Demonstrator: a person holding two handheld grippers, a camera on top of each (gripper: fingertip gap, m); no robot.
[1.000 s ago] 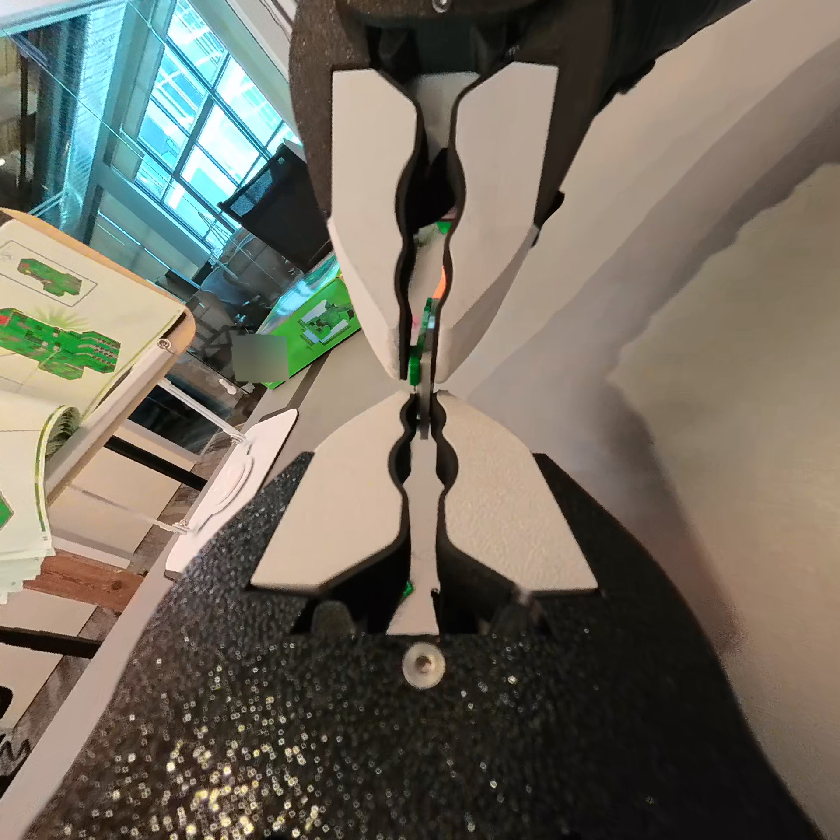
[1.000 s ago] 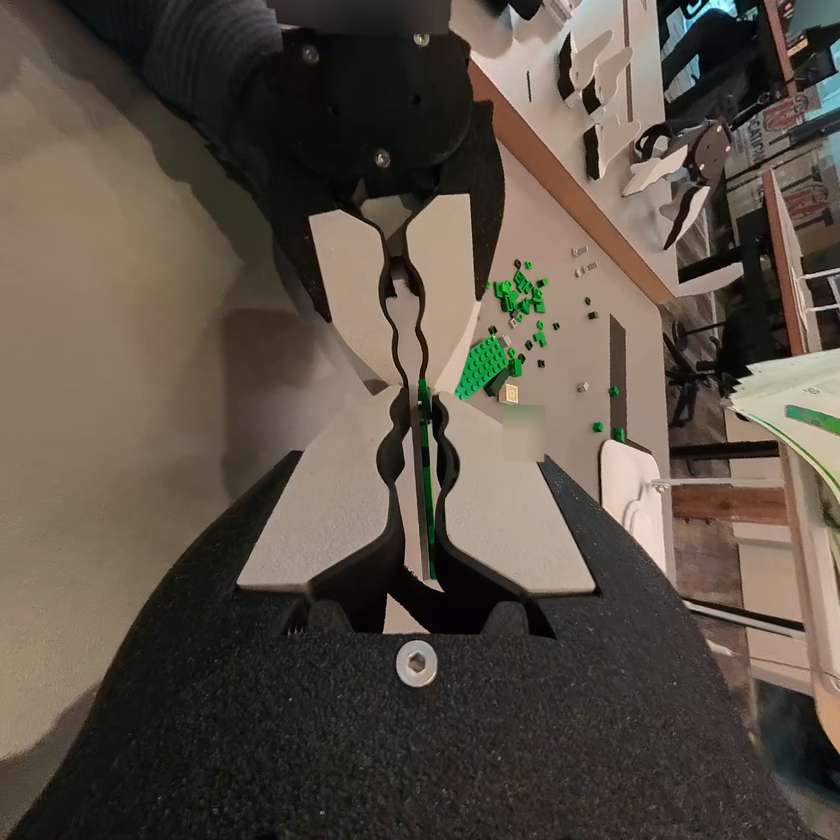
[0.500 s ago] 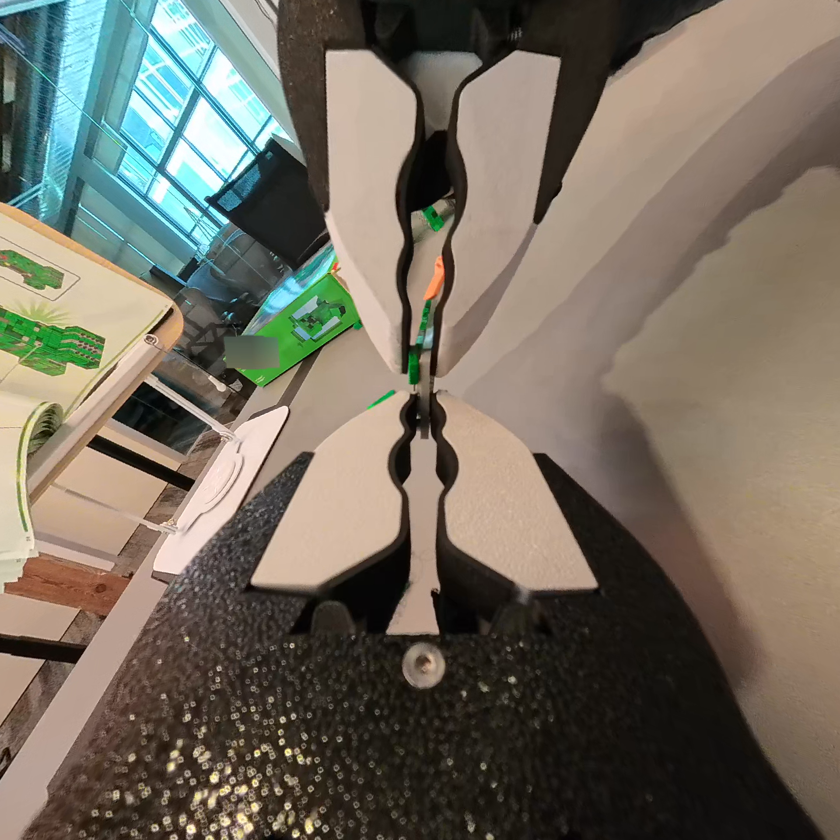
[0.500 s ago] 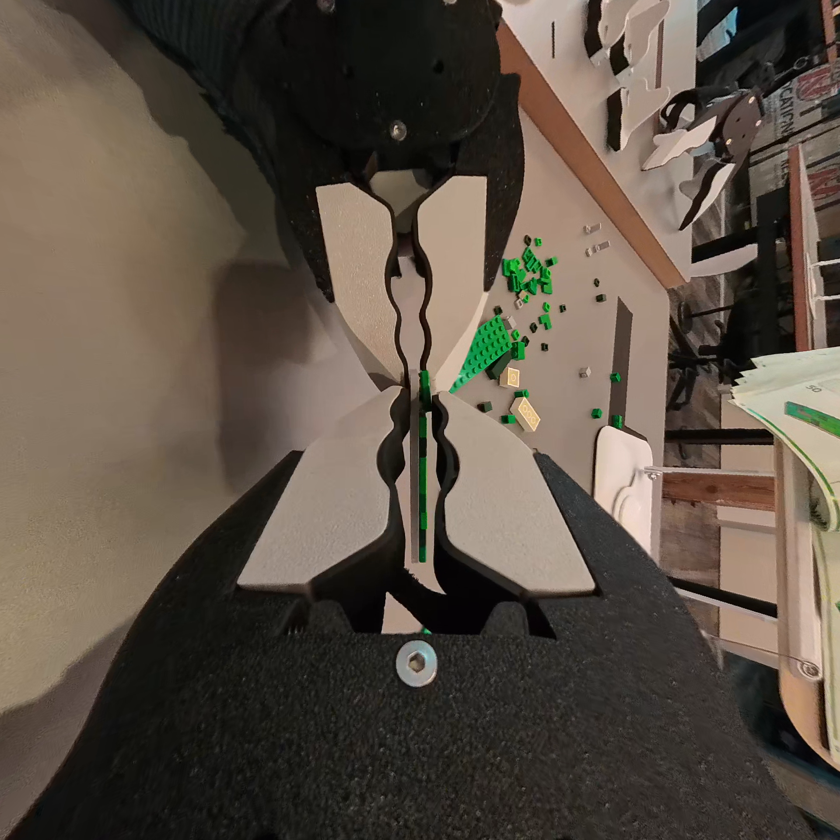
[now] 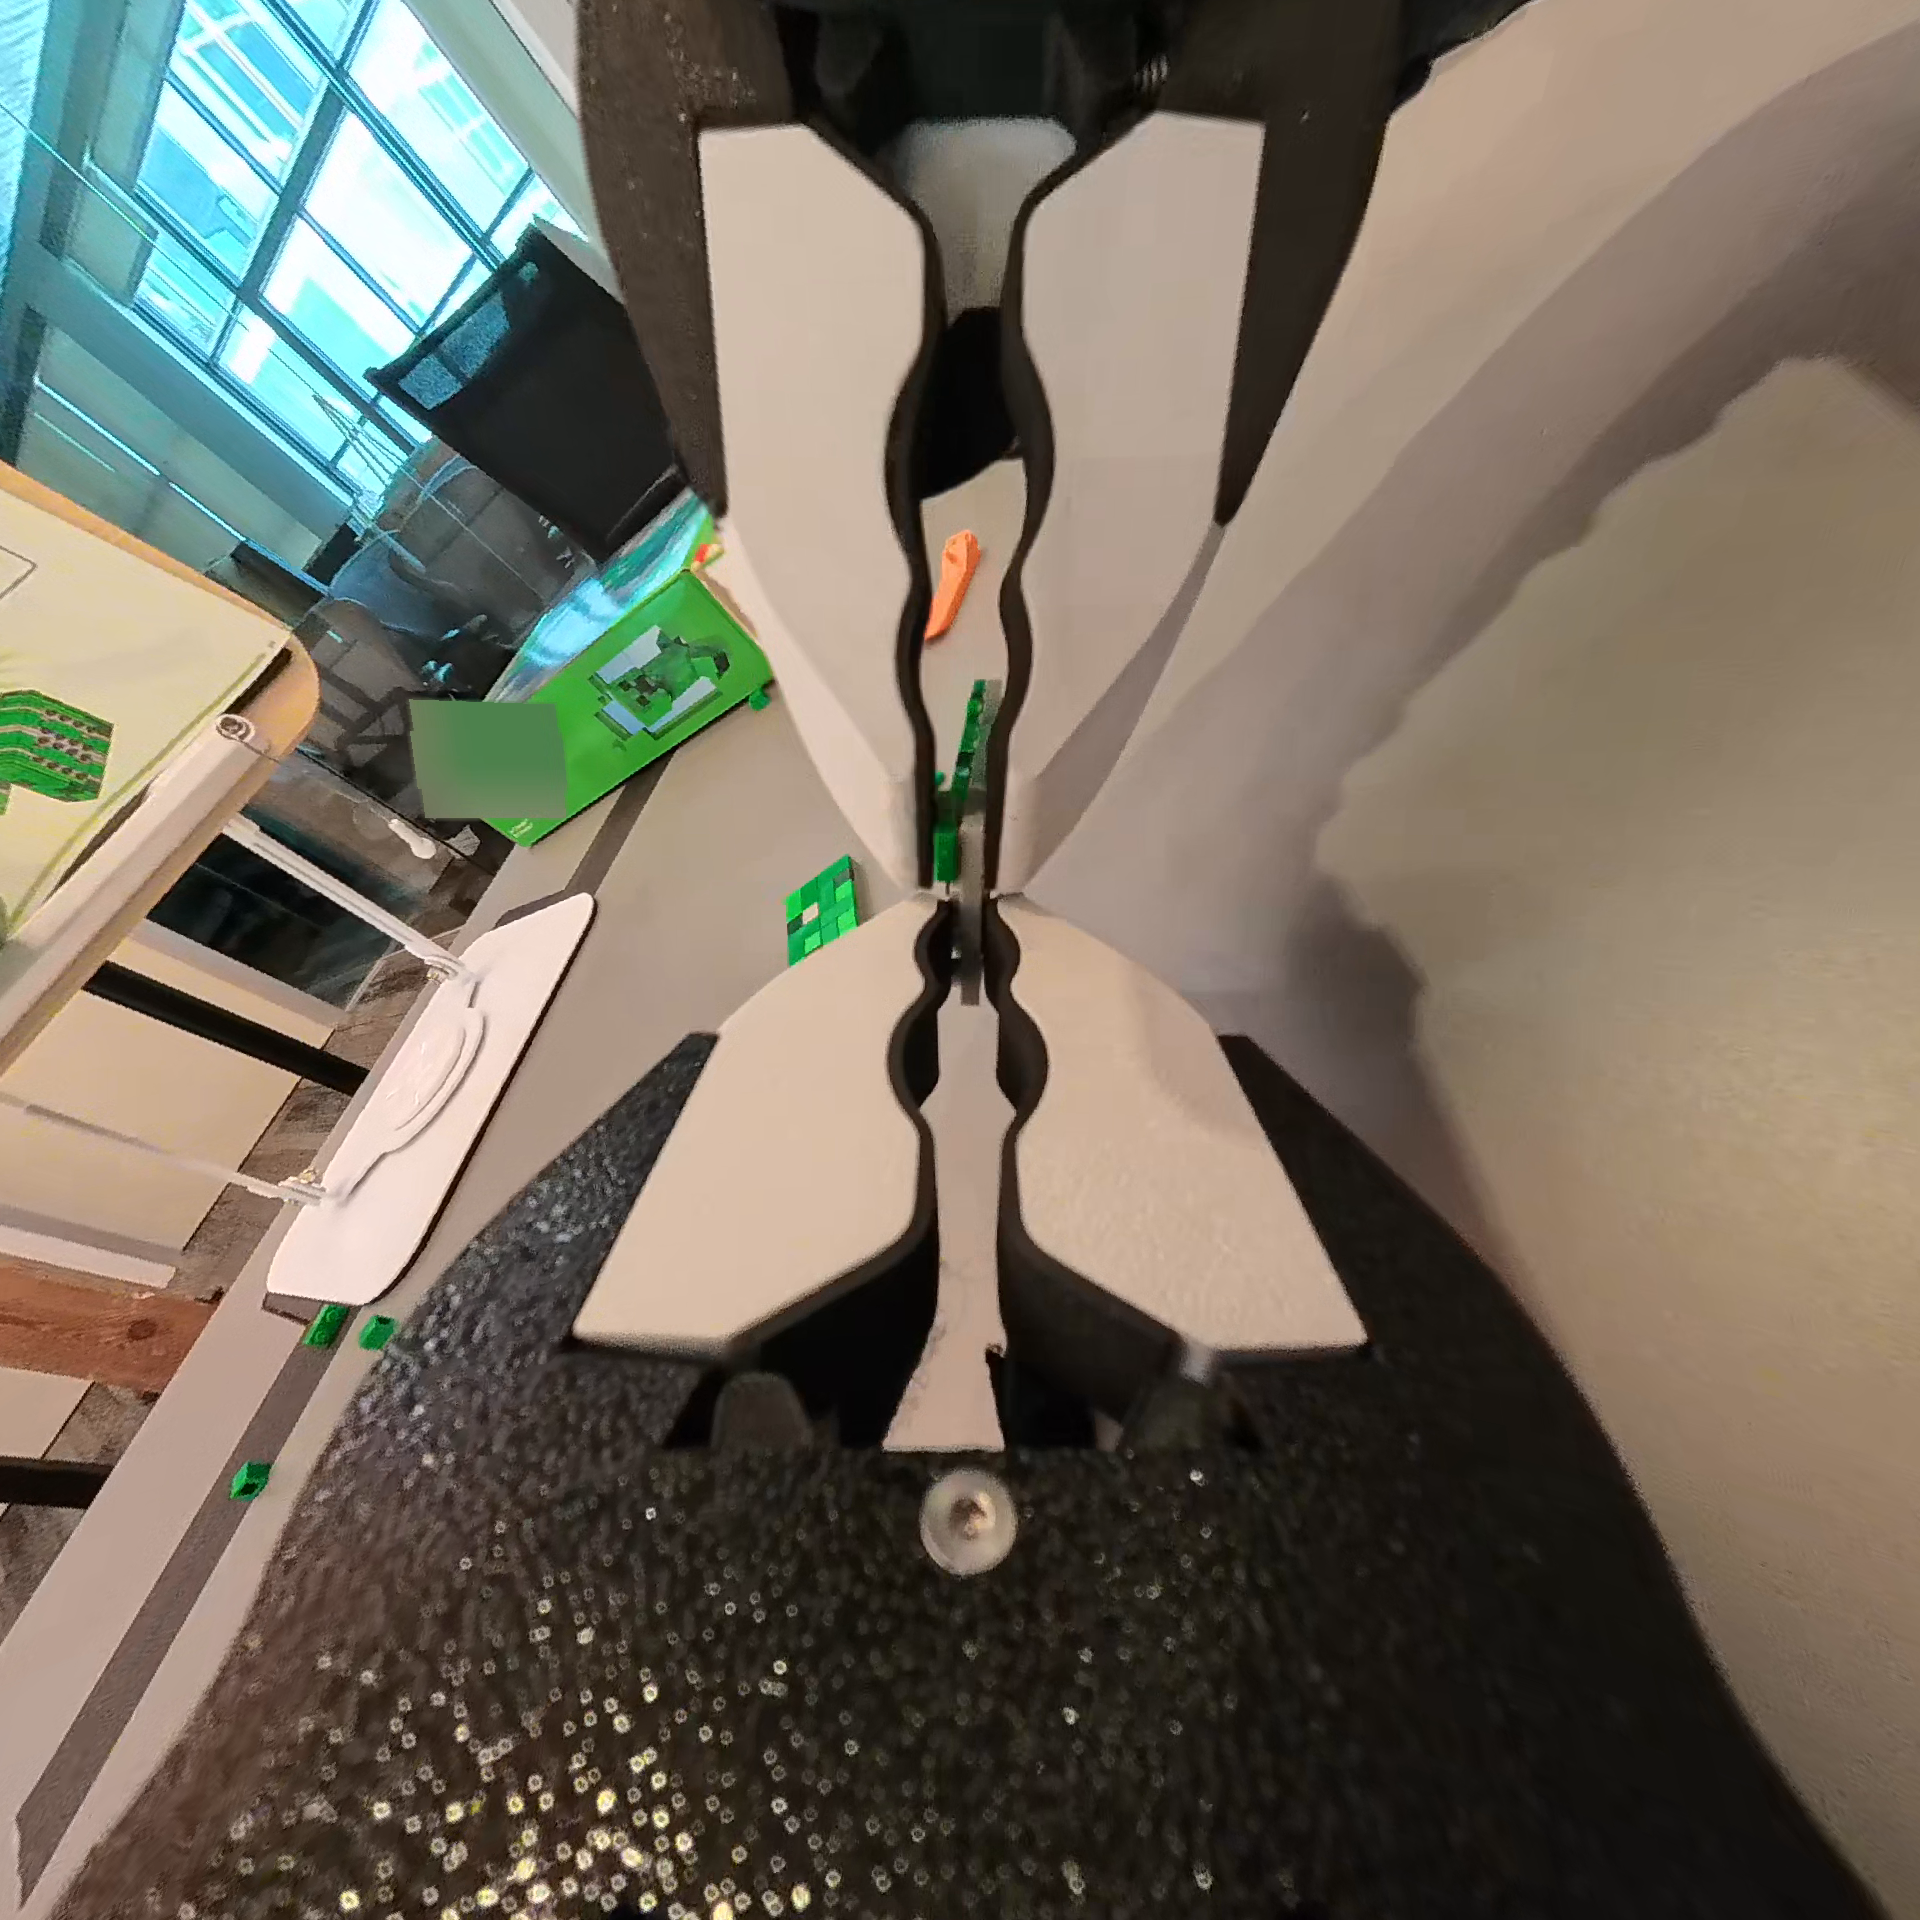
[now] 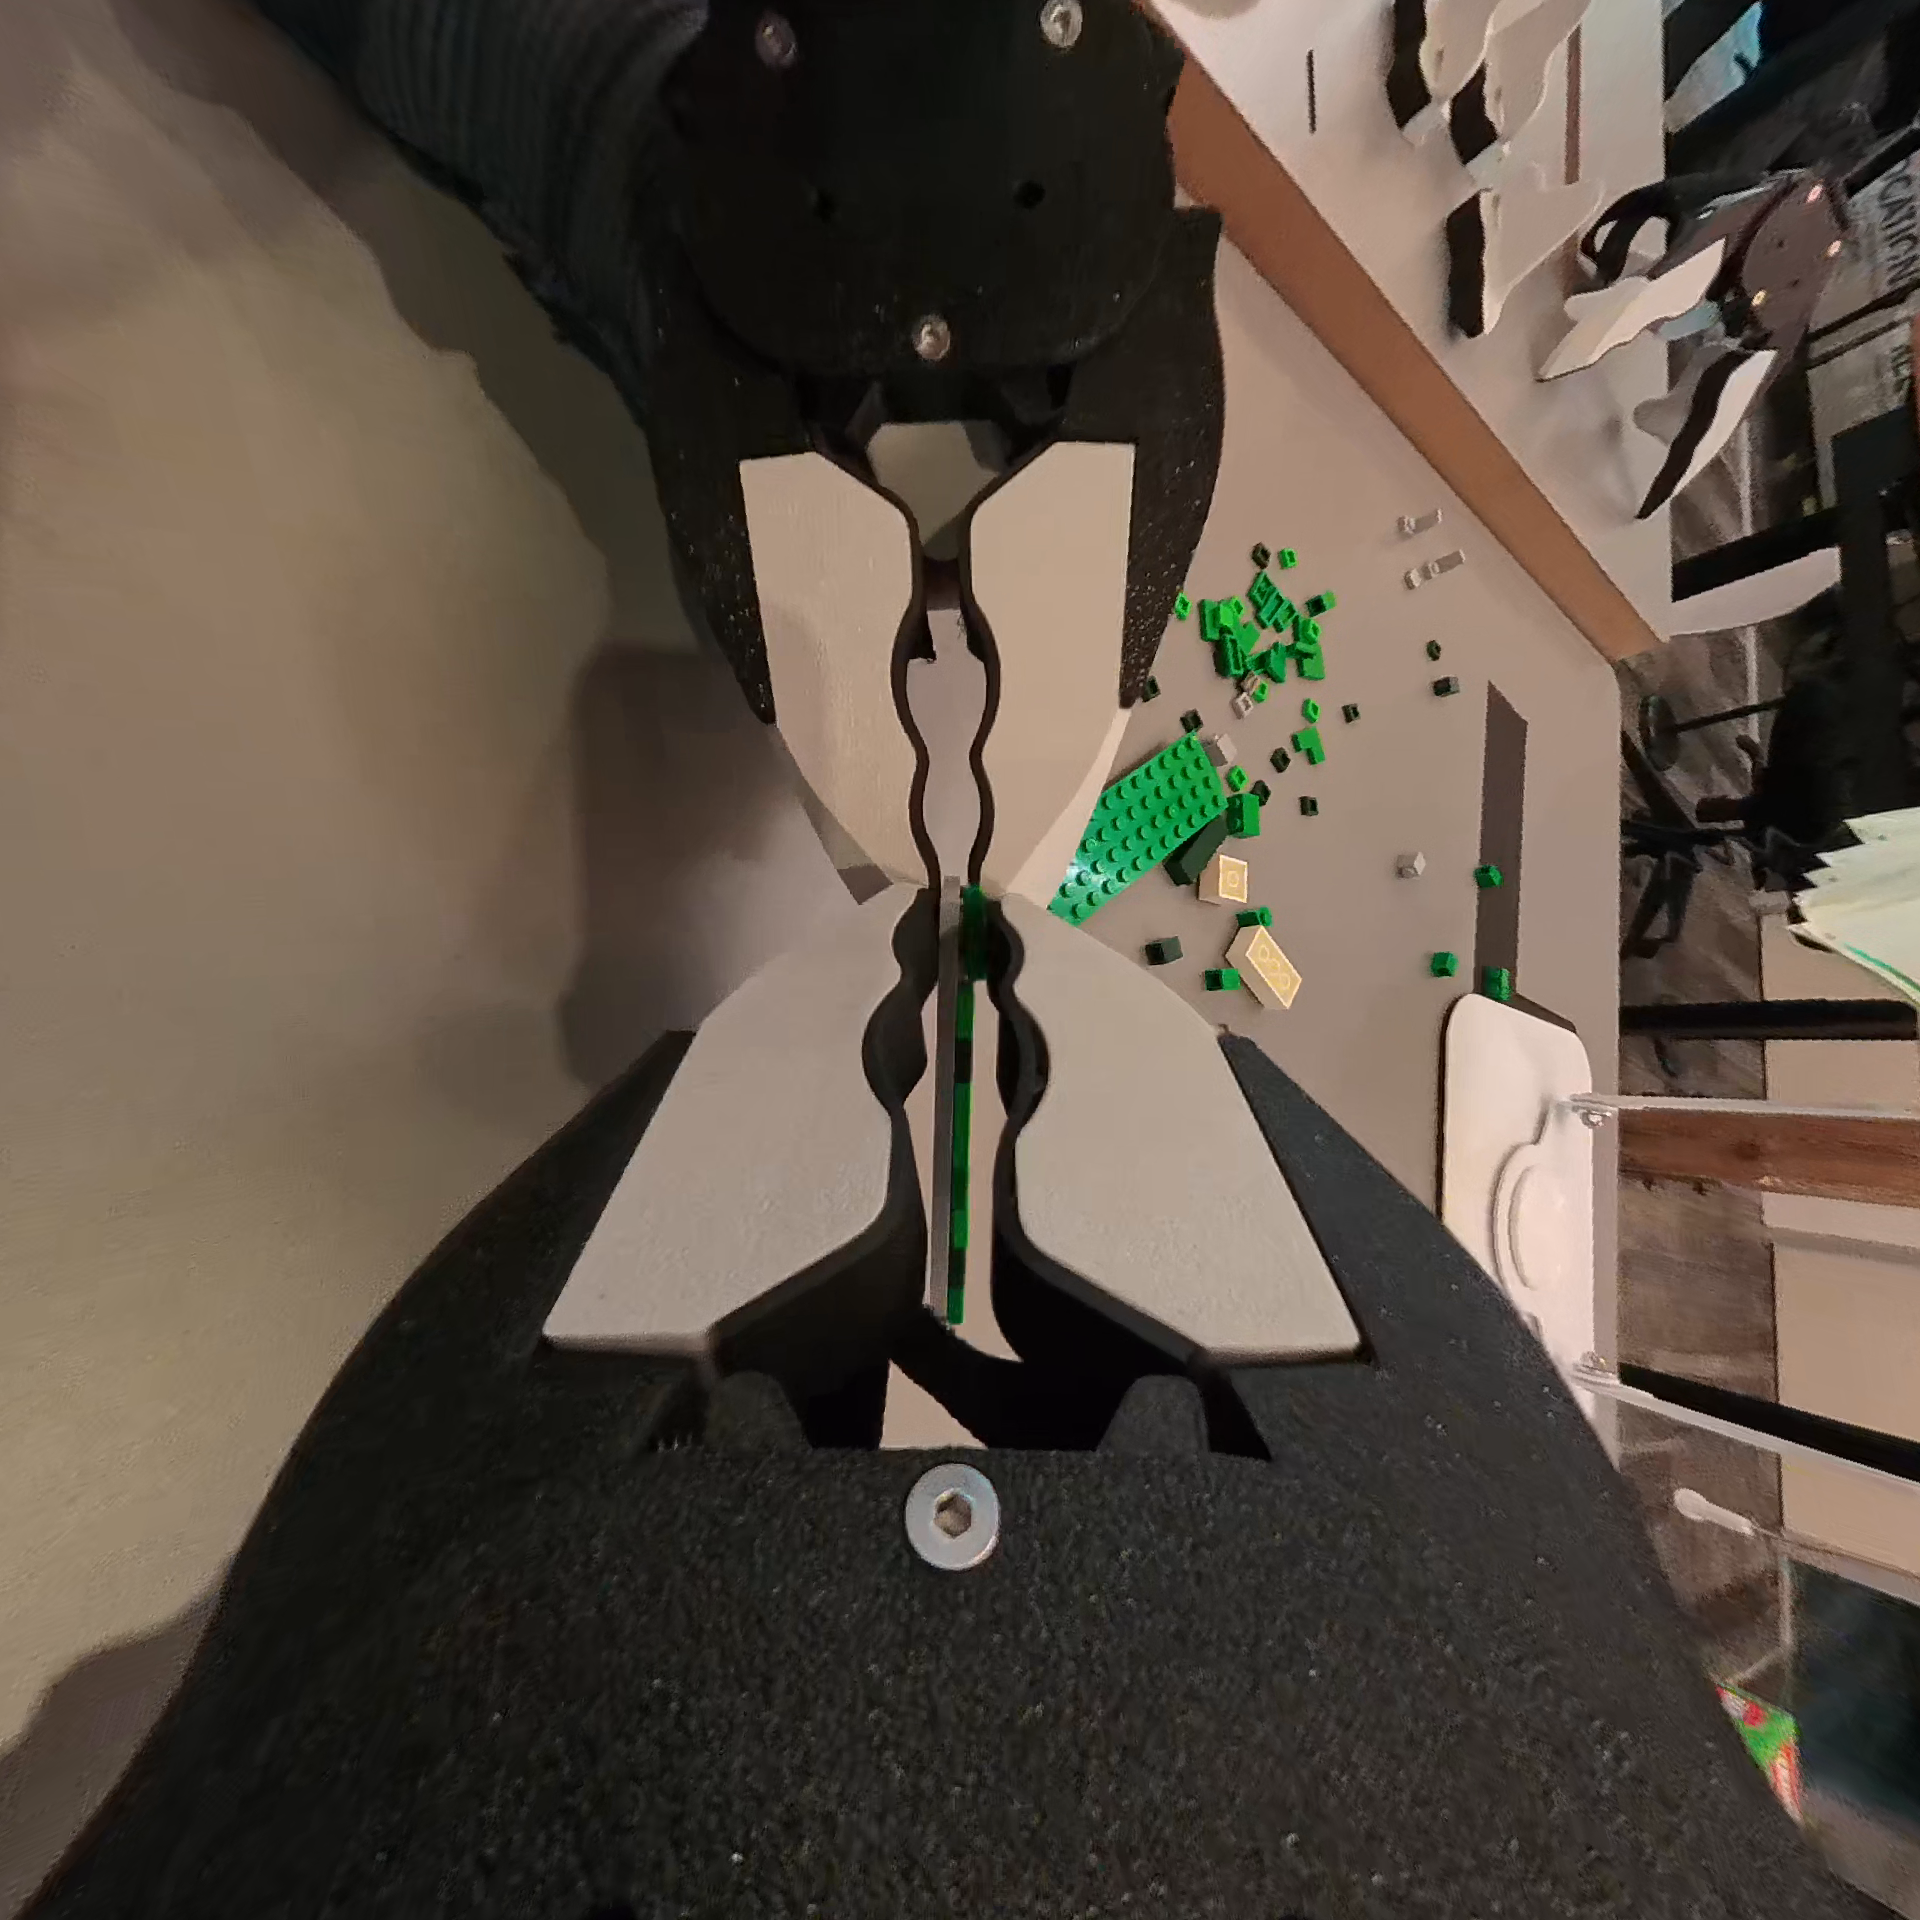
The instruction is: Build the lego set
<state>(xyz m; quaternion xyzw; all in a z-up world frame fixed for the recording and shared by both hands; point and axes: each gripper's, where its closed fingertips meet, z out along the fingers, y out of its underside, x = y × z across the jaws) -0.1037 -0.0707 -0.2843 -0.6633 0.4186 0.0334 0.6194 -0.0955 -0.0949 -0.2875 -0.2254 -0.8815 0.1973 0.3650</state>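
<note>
Between both tongs [image 6: 961, 899] — green-and-grey plate [image 6: 958, 1122], clamped edge-on.

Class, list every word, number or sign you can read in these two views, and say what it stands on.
Green box: small print near one corner, too small to read.
Booklet: only pictures show, no readable words.
Wall sign: large letters, cut off by the picture's edge, not quoted here.
Nothing else bears readable writing.

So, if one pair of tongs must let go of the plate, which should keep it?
Right, probably. The right tongs grip the plate along most of their length; the left tongs pinch only its end.
</note>
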